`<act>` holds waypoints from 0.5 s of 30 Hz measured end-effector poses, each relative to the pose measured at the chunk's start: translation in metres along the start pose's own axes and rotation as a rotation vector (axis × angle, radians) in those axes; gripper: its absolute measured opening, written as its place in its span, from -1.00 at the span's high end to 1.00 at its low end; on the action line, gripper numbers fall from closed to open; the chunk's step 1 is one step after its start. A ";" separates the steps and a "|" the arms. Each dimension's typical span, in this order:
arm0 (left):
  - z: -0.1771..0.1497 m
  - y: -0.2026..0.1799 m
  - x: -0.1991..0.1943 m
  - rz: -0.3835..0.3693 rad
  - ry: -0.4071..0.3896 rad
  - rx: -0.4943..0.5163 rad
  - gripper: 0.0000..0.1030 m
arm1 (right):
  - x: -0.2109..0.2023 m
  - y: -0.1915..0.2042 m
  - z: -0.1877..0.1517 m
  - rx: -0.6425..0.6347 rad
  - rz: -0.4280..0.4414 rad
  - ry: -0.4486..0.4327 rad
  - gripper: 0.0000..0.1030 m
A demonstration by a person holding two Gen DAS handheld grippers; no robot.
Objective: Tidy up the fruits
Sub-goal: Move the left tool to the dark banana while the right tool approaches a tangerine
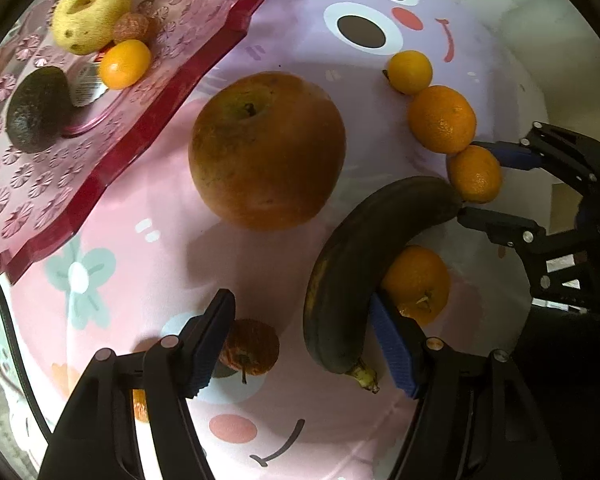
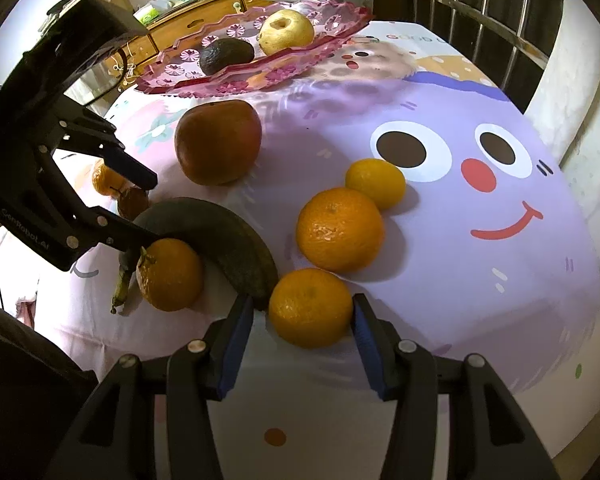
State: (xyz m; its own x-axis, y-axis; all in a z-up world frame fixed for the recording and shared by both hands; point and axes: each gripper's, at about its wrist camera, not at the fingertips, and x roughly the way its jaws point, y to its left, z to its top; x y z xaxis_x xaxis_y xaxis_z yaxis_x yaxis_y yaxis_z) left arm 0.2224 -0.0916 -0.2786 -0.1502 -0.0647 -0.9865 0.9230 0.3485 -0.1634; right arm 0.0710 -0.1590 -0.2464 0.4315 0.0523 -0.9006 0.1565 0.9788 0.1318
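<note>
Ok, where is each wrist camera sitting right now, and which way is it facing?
Left wrist: above the cloth, looking straight down between the left tongs at the banana, big apple and pink tray; the right tongs show at the right edge.
Right wrist: low, slanting down across the table, its own tongs straddling a mandarin; the left tongs show at left.
Shared: banana, big apple, pink tray, that mandarin, and each other's tongs.

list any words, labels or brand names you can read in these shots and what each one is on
"GenRobot.ai": white print on the black body of the left gripper, seen in the right wrist view.
"GOOD": partial print on the tablecloth beyond the pink tray; the rest is cut off.
Sticker on the tray by the avocado: too blurred to read.
</note>
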 end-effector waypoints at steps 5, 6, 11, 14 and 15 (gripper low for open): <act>-0.001 0.012 0.003 -0.059 -0.017 -0.002 -0.29 | -0.002 -0.002 0.002 0.010 0.019 -0.003 0.15; -0.001 0.013 0.003 -0.065 -0.026 0.004 -0.29 | -0.002 -0.003 0.003 0.014 0.024 -0.002 0.20; -0.005 0.019 0.004 -0.093 -0.038 0.023 0.06 | -0.003 -0.008 0.003 0.034 0.038 0.013 0.23; -0.008 0.016 0.002 -0.094 -0.049 0.025 0.17 | -0.003 -0.008 0.004 0.037 0.034 0.023 0.23; -0.009 0.015 0.001 -0.095 -0.050 0.023 0.19 | -0.003 -0.008 0.004 0.039 0.035 0.025 0.23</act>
State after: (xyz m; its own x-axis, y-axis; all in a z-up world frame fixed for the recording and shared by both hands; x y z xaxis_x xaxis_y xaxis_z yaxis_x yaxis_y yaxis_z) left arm 0.2325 -0.0783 -0.2822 -0.2204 -0.1434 -0.9648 0.9134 0.3166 -0.2557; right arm 0.0718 -0.1678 -0.2430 0.4147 0.0919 -0.9053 0.1765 0.9679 0.1791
